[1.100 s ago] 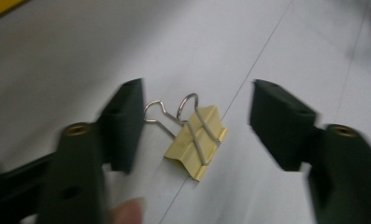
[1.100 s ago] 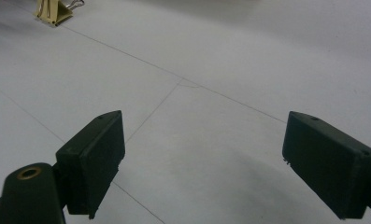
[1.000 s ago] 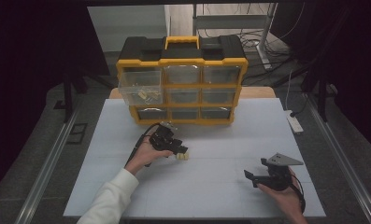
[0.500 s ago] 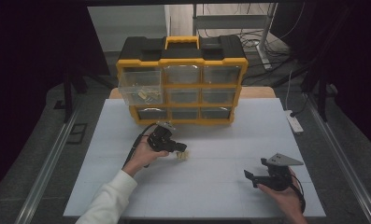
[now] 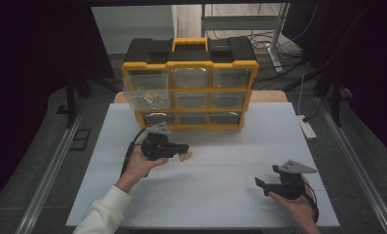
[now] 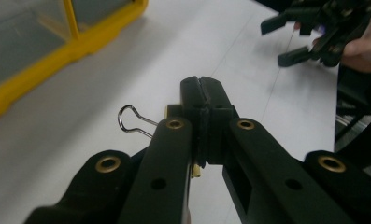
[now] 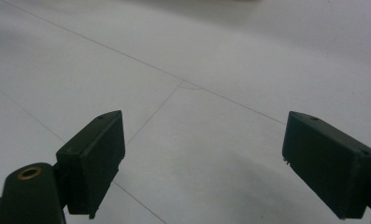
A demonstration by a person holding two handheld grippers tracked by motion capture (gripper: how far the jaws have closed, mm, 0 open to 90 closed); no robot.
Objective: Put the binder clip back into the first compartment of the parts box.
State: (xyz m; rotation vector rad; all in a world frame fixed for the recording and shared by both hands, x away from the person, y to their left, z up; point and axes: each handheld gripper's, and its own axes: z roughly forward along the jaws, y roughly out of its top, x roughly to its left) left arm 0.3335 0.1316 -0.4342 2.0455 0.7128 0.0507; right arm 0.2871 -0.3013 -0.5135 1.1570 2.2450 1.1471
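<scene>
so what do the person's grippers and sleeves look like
Both are black. The left gripper and right gripper each carry a grey three-cornered plate and trail a black cable. Brass-coloured rivets dot the arms. The left forearm wears a white sleeve.

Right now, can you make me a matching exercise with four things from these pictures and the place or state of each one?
Things:
1. left gripper
2. right gripper
3. binder clip
4. top-left drawer

Place or state:
A. pulled out of the yellow organizer, with small pieces inside
B. open, nothing between its jaws
C. pinched between two jaws, wire handle sticking out to the side
D. shut on a small thing above the white table

Pairs: 1-D, 2-B, 3-C, 4-A
</scene>
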